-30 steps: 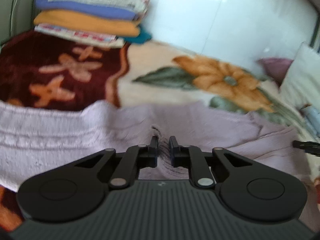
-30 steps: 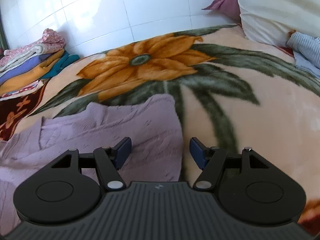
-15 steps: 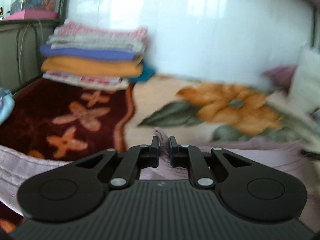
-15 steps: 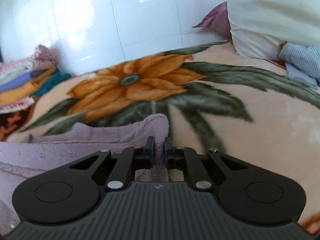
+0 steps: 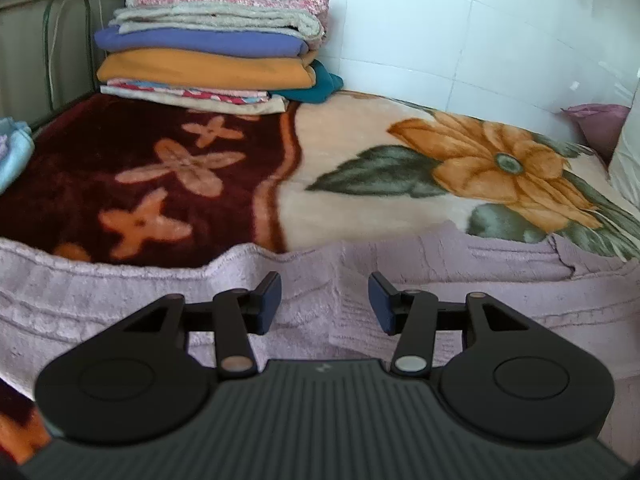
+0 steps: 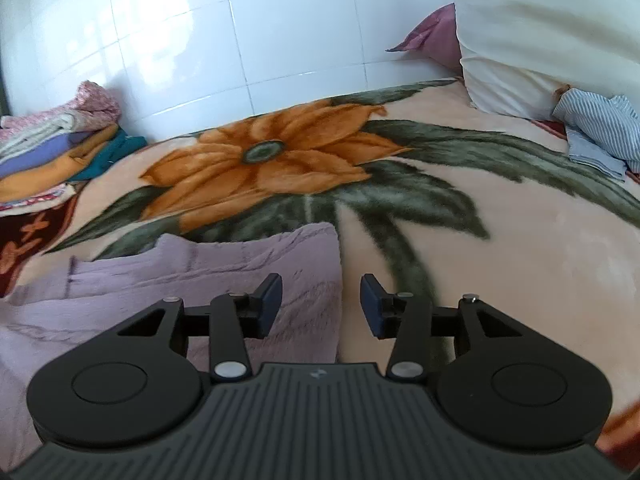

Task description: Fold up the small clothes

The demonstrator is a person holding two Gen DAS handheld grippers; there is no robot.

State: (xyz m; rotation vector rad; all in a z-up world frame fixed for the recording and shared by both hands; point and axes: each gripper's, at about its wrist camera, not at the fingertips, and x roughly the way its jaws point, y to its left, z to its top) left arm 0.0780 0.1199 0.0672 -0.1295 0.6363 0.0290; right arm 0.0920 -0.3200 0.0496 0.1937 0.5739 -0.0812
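A lilac knitted garment (image 5: 120, 300) lies flat across the flowered blanket (image 5: 360, 140), with a folded layer on top near its middle. My left gripper (image 5: 324, 302) is open just above the garment's middle, holding nothing. In the right wrist view the garment's right end (image 6: 240, 276) lies on the blanket (image 6: 520, 280). My right gripper (image 6: 321, 304) is open over that end's right edge, one finger above the cloth and one above the blanket.
A stack of folded clothes (image 5: 212, 52) stands at the back left against the tiled wall, also seen in the right wrist view (image 6: 52, 148). A white pillow (image 6: 540, 32) and a striped blue cloth (image 6: 596, 136) lie at the right. A pale blue cloth (image 5: 12, 152) lies at the far left.
Both grippers were shut on the lilac garment half a second ago. Both have opened and let it go; the garment now lies flat with a fold on top.
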